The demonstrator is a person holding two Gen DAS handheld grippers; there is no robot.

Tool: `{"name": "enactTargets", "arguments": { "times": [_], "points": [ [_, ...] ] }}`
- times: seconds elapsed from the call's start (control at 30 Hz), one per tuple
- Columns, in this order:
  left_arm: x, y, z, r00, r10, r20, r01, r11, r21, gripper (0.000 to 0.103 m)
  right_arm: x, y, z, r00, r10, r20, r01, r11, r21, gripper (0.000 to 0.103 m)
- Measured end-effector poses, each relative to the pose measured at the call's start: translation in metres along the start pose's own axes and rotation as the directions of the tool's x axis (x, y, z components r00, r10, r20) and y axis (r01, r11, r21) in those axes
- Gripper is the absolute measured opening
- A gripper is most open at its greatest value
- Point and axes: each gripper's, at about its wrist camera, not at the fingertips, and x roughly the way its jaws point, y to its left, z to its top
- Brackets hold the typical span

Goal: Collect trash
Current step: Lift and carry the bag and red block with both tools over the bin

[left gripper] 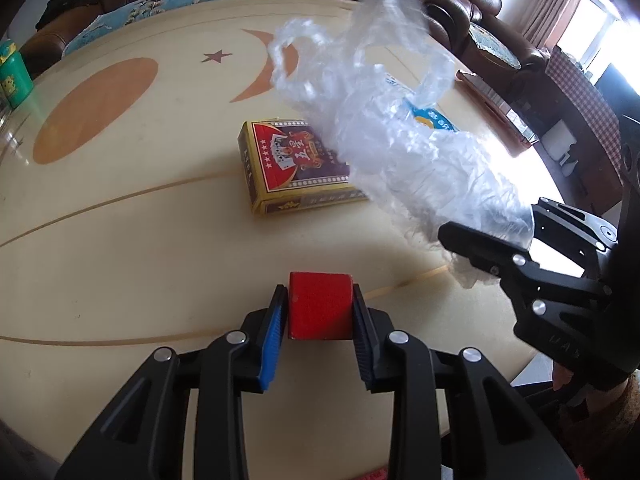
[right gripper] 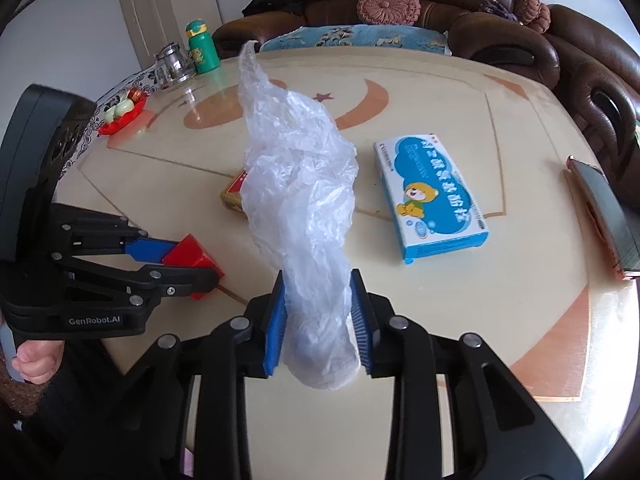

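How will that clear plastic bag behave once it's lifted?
The plastic bag looks thin and crumpled, so probably floppy and very light. Pinched in the right gripper, its loose top may sag or sway.

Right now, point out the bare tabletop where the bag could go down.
Bare: the near table edge in front of the blue box, and the orange oval left of the card box. Crowded: around the red block and plastic bag.

A glossy cream table (right gripper: 440, 320) with orange crescent and star inlay fills the room's middle. Behind it curves a brown leather sofa (right gripper: 500, 28) bearing crocheted round cushions (right gripper: 388, 4). Beyond the sofa's end, a curtained window (left gripper: 600, 12) glares with daylight.
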Motion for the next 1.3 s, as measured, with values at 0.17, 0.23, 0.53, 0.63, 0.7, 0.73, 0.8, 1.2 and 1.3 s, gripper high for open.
{"name": "enactTargets", "arguments": {
  "times": [0.17,0.23,0.53,0.63,0.7,0.73,0.8,1.2,1.3],
  "points": [
    [-0.008,0.002,0.001,0.999,0.014,0.031,-0.014,1.0,-0.015,0.031,-0.01,0.001,0.002,1.0,-0.008,0.029,0.007,1.0,0.003,0.029],
    [-0.013,0.003,0.0,0.999,0.022,0.045,-0.022,1.0,-0.018,0.031,-0.015,0.002,0.002,0.999,-0.019,0.041,0.019,1.0,0.001,0.029],
    [-0.048,0.009,-0.009,0.995,0.049,0.091,-0.046,0.998,-0.037,0.031,-0.048,0.01,0.008,0.985,-0.114,0.133,0.113,0.993,0.016,0.029],
    [-0.065,0.008,-0.015,0.992,0.063,0.109,-0.06,0.997,-0.039,0.031,-0.063,0.023,0.009,0.974,-0.155,0.165,0.157,0.988,-0.001,0.029],
    [-0.08,0.005,-0.022,0.99,0.064,0.124,-0.06,0.998,-0.035,0.031,-0.074,0.033,0.008,0.968,-0.17,0.184,0.173,0.985,-0.005,0.029],
    [-0.088,0.004,-0.025,0.989,0.065,0.131,-0.061,0.998,-0.032,0.031,-0.081,0.037,0.007,0.965,-0.177,0.191,0.181,0.984,-0.001,0.029],
    [-0.103,0.001,-0.033,0.986,0.074,0.147,-0.071,0.997,-0.025,0.031,-0.093,0.043,0.003,0.964,-0.174,0.199,0.177,0.984,0.006,0.029],
    [-0.163,-0.029,-0.086,0.976,0.072,0.206,-0.077,0.997,0.016,0.031,-0.169,0.087,-0.034,0.952,-0.21,0.224,0.209,0.978,0.026,0.029],
    [-0.173,-0.038,-0.102,0.975,0.06,0.213,-0.069,0.997,0.032,0.031,-0.186,0.097,-0.047,0.948,-0.225,0.225,0.223,0.974,0.032,0.029]
  ]
}}
